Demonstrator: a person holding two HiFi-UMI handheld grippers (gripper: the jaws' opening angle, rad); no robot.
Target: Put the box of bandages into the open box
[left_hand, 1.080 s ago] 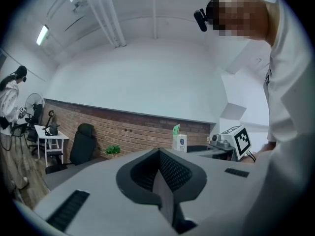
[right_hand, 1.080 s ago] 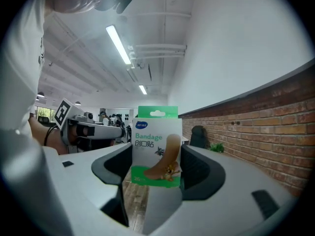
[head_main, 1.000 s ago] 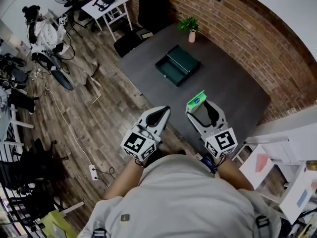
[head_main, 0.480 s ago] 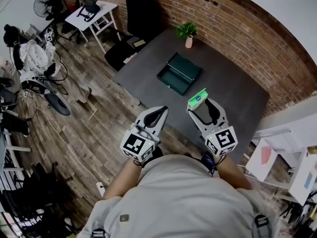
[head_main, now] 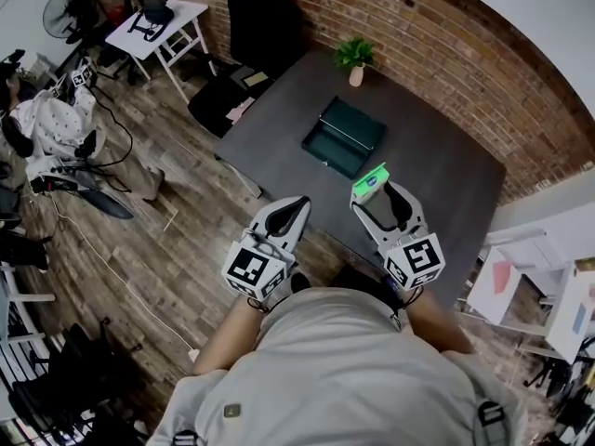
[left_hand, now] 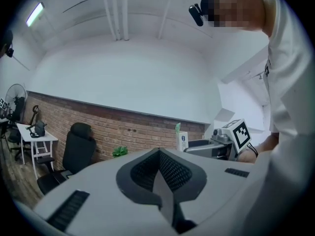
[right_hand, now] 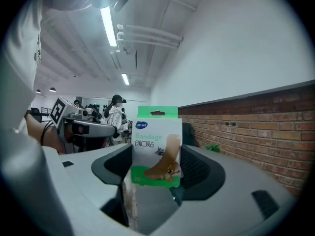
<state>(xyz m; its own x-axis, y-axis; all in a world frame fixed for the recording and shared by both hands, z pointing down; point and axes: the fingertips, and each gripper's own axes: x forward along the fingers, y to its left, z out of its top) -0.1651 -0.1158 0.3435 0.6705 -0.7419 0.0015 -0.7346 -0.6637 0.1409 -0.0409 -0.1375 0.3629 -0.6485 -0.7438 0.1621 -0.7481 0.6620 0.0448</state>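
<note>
Cardboard, thin and probably almost weightless: the box of bandages [right_hand: 154,149] stands upright in the right gripper [head_main: 378,196], whose jaws are closed on its lower part, one on either side, leaving the green hang tab free above. It is held in the air over the near side of the worktop [head_main: 437,175], well apart from the open box [head_main: 344,137], a dark green case lying farther in. The left gripper [head_main: 296,206] has its jaws together on nothing and hangs off the worktop's edge. I judge the carton hollow and easily dented, its printed faces a little slick, so a light pinch low across the sides suits it. Being so light, it may topple if let go high.
</note>
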